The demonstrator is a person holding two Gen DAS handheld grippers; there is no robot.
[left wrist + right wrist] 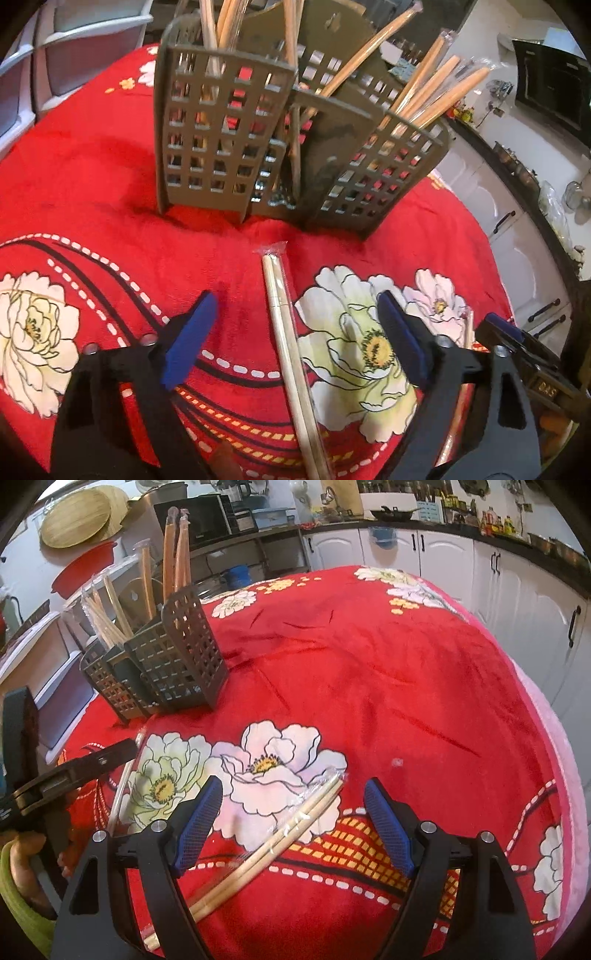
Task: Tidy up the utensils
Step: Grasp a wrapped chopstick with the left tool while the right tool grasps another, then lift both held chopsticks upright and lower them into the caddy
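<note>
On the red flowered cloth (369, 657) that covers the table, two wrapped pairs of chopsticks lie flat, each one under a different gripper. The left gripper (295, 332) hangs released over the first pair (291, 354), which points toward the grey utensil holder (229, 140) standing just beyond it; nothing is between its blue pads (192, 339). The right gripper (293, 825) is also spread wide, and the second pair (280, 842) lies slanted across the gap between its fingers, not yet grasped. The chopsticks look light, thin and stiff, but the clear plastic sleeve is probably slippery, and the sticks may roll or slide inside it. A good place to hold seems to be near the middle of the length, across both sticks together, so the pair does not tip. The soft cloth will likely give a little under the fingers. The holder has several compartments with grid walls; the outer ones already carry many wooden-handled utensils and wrapped chopsticks (436, 92), all standing and leaning outward.
</note>
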